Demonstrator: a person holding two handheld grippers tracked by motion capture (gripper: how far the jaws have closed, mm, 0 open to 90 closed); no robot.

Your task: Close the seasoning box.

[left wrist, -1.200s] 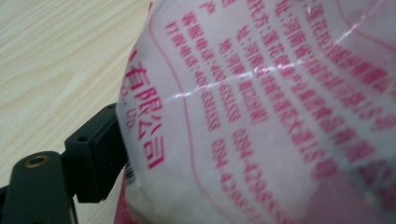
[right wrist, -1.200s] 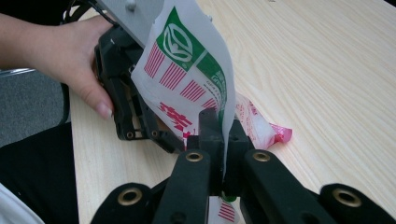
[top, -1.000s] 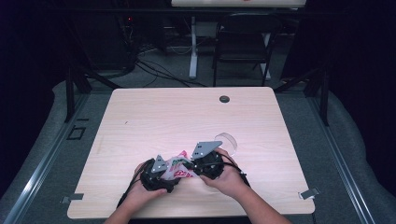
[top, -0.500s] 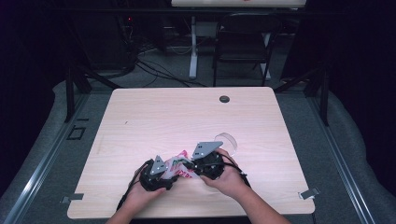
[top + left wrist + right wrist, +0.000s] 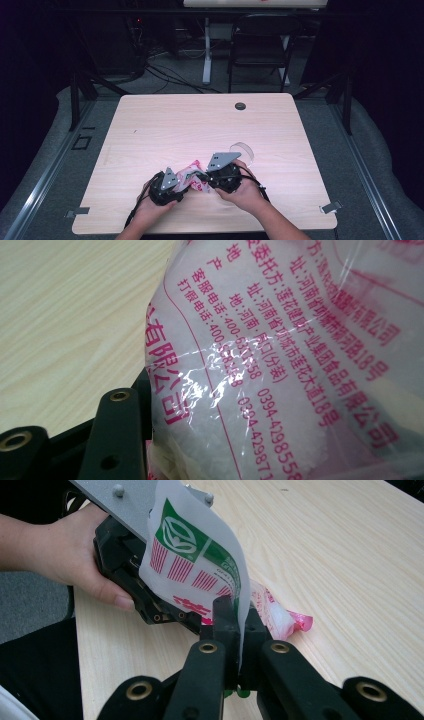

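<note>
The bag (image 5: 192, 175), a printed plastic pouch of white granules, is near the table's (image 5: 165, 130) front edge, spanning the gap between the two grippers; its long axis runs left to right. The right gripper (image 5: 239, 611) is clamped tight on the bag's flat top edge. The left gripper (image 5: 165, 186) has just been closing, with the filled end between its jaws; whether they press it cannot be told. Both stand equally near.

Clear plastic bag (image 5: 300, 365): pink Chinese print, phone numbers "400-631…" and "0394-4298558", address ending "18号". Green logo at 12 o'clock on bag's front.
</note>
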